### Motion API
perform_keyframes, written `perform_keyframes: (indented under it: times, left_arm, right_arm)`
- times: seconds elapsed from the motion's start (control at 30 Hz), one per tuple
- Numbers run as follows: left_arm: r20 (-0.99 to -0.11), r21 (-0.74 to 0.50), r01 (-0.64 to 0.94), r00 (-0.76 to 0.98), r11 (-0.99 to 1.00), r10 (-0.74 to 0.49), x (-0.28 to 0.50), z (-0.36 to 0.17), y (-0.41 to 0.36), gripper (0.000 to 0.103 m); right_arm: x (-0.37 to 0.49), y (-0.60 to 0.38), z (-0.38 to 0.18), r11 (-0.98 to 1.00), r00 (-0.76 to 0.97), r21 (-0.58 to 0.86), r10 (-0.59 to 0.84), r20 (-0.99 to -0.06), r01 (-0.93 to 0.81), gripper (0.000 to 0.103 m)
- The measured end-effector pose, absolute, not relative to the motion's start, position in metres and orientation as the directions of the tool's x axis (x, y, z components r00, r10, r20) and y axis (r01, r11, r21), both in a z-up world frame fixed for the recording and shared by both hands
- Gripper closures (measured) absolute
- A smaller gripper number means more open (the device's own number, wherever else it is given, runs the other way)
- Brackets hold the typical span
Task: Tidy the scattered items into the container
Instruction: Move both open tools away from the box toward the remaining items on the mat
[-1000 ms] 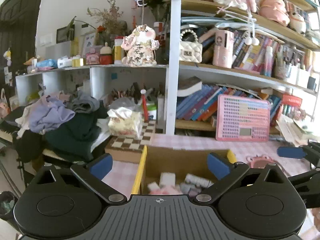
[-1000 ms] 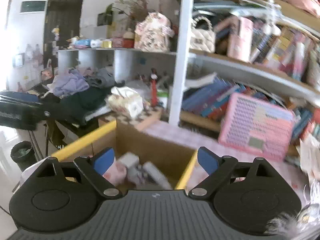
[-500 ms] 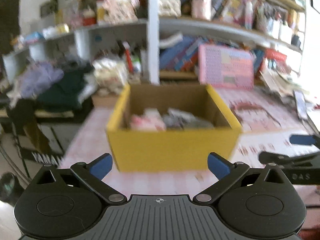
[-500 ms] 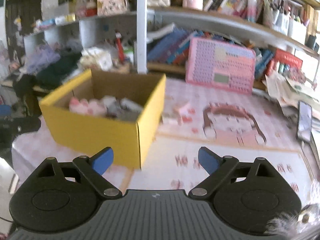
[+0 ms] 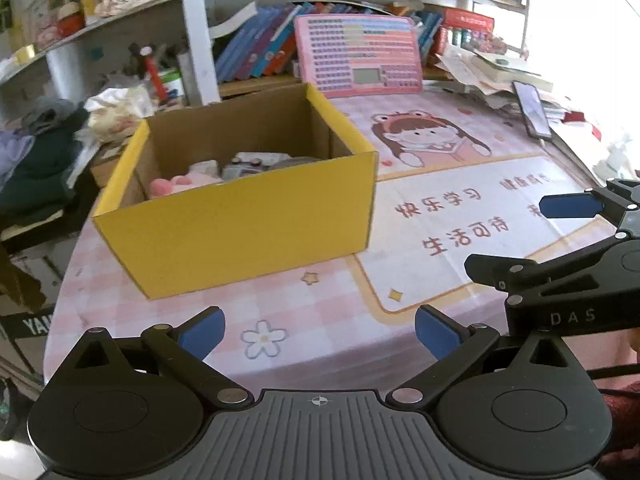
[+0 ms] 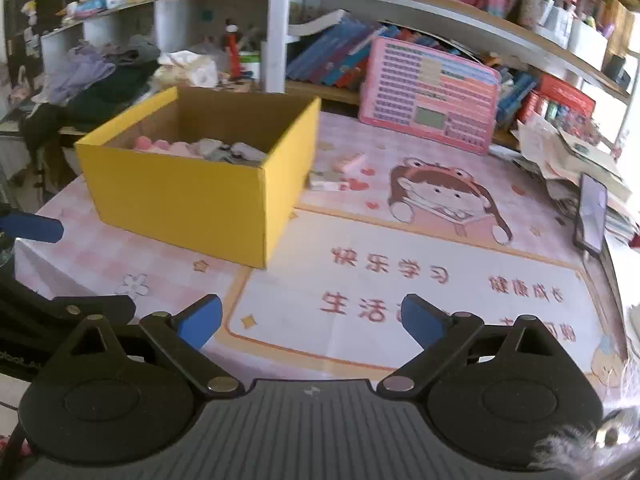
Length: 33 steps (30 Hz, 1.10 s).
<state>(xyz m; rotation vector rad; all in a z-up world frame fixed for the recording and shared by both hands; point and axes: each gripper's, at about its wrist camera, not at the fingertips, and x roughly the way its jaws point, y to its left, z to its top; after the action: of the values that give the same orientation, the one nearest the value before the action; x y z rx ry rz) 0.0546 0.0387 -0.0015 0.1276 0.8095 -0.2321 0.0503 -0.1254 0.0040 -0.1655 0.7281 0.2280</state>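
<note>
A yellow cardboard box [image 5: 240,220] [image 6: 188,196] stands on the pink printed table mat, open at the top. Pink plush and grey items [image 5: 224,172] [image 6: 208,148] lie inside it. Two small pink pieces [image 6: 344,168] lie on the mat just right of the box. My left gripper [image 5: 319,332] hovers open over the mat, in front of the box, with nothing between its fingers. My right gripper [image 6: 312,320] is to the right of the box; its jaws are opening and hold nothing. Each gripper shows at the edge of the other's view.
A pink button board [image 5: 360,56] [image 6: 428,96] leans against the bookshelf behind the mat. A phone [image 5: 532,108] [image 6: 592,212] and a heap of papers [image 6: 568,152] lie at the far right. Clothes [image 5: 36,156] are piled left of the table.
Both grippers have drawn back from over the box and tipped downward, so the whole box and mat now show. The right gripper's jaws stand slightly wider.
</note>
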Motion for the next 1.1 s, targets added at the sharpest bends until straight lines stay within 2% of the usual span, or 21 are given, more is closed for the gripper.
perform_keyframes:
  times: [0.6, 1.1]
  left_arm:
    - [-0.777, -0.036, 0.392, 0.568, 0.919, -0.272, 0.081, -0.015, -0.036, 0.001]
    - [-0.801, -0.03, 0.389, 0.541, 0.921, -0.255, 0.114, -0.02, -0.104, 0.001]
  right_arm:
    - [0.055, -0.197, -0.009, 0.988, 0.694, -0.073, 0.042, -0.718, -0.135, 0.005]
    - [0.091, -0.265, -0.014, 0.986, 0.676, -0.059, 0.061, -0.735, -0.153, 0.005]
